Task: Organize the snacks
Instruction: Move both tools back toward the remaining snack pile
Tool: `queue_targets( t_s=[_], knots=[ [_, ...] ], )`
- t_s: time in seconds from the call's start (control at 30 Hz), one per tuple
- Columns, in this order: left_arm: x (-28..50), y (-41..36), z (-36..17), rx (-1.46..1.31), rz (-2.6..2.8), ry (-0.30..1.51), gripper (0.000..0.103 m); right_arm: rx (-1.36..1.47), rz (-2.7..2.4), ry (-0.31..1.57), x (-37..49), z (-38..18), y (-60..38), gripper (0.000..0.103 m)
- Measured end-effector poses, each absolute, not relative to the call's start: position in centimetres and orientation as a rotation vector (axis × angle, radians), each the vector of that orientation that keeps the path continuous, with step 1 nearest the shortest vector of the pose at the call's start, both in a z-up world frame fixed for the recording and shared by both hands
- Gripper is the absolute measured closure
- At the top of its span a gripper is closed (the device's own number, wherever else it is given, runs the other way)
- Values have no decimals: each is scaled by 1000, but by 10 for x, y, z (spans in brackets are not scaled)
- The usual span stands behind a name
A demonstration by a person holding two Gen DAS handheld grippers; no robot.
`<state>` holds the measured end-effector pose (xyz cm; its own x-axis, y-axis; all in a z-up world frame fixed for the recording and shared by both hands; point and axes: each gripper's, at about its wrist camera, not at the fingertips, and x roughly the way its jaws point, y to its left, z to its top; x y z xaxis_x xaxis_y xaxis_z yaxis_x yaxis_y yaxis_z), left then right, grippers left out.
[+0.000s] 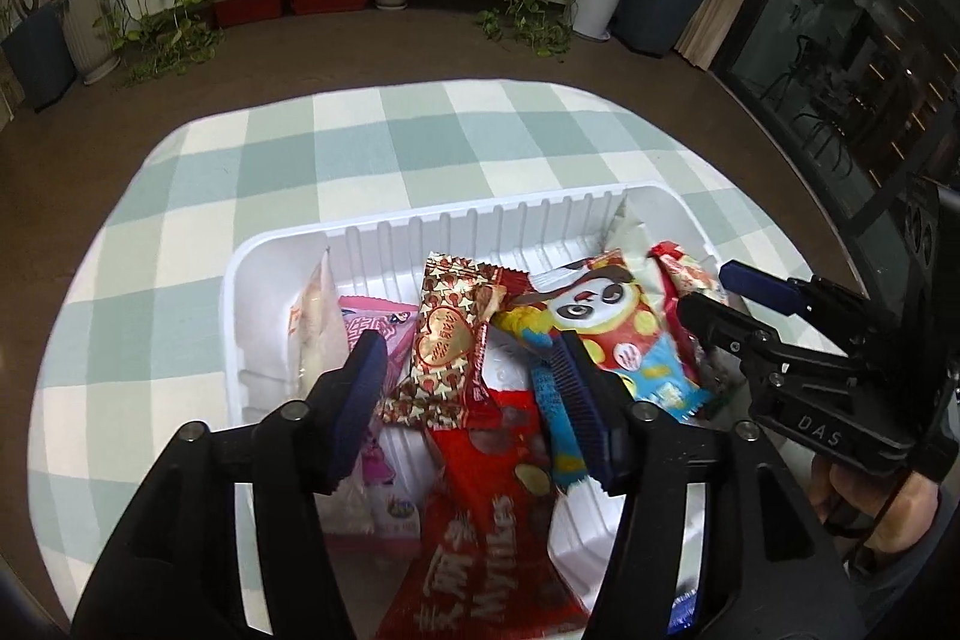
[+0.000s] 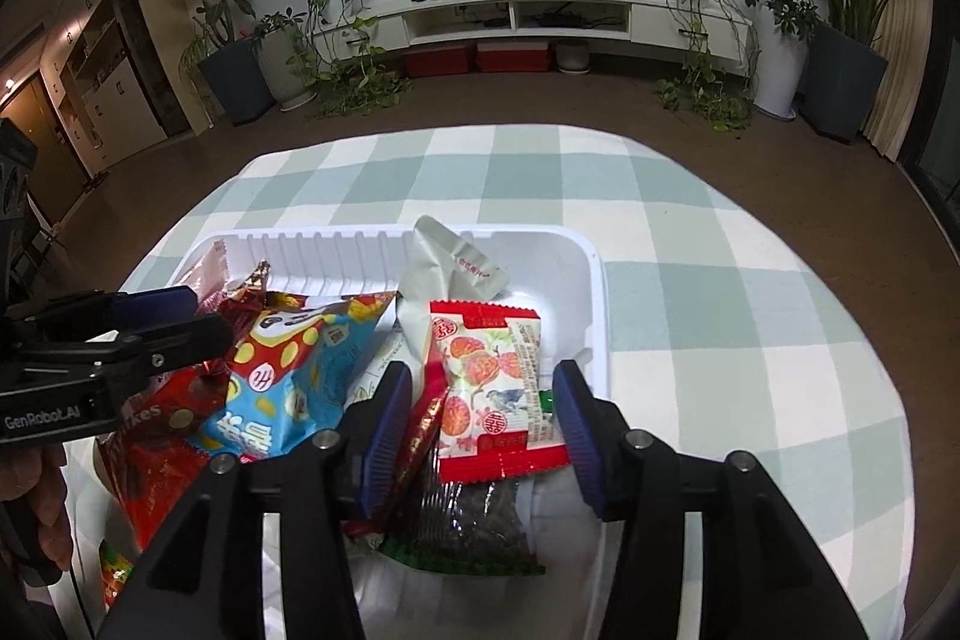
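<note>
Your left gripper [image 1: 474, 388] hangs over the white tray [image 1: 240, 280] with its jaws apart and nothing pinched. The gold heart packet [image 1: 444, 340] and the red Mylikes bag [image 1: 486, 508] lie in the tray right below the gap between the jaws. The panda packet [image 1: 612, 322] lies just right of them, its blue edge touching or passing behind your right-hand finger [image 1: 585, 400]; I cannot tell which. A pink packet [image 1: 384, 328] and a pale one [image 1: 318, 316] lie toward the tray's left wall.

Your right gripper [image 2: 483, 418] is also open and holds nothing. It hangs over the tray's right end, where the red-and-white fruit packet [image 2: 492, 382] lies between its fingers without being pressed. A dark packet [image 2: 474, 520] lies under that one. The tray rests on the checked counter [image 2: 720, 280].
</note>
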<state>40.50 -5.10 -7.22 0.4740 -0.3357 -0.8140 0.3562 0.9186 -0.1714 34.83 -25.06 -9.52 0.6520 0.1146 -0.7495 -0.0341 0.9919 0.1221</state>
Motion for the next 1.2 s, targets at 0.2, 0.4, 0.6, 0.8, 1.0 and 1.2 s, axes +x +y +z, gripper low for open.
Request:
queue_targets(
  t_s=[0.2, 0.4, 0.6, 0.8, 1.0, 1.2],
  knots=[
    [365, -40, -49, 47, -434, 947, 13, 159, 106, 823, 326, -66, -253, 24],
    [307, -16, -31, 30, -445, 914, 0, 261, 130, 767, 275, -36, -254, 3],
    [240, 4, -27, 40, -446, 877, 0, 326, 139, 764, 209, -32, -245, 3],
    [190, 33, -54, -58, -394, 958, 0, 385, 140, 737, 131, -51, -226, 3],
    [161, 47, -91, -105, -358, 1027, 0, 397, 140, 770, 84, -87, -202, 8],
    [168, 46, -98, -64, -312, 1029, 0, 346, 169, 806, 74, -101, -183, 17]
  ],
)
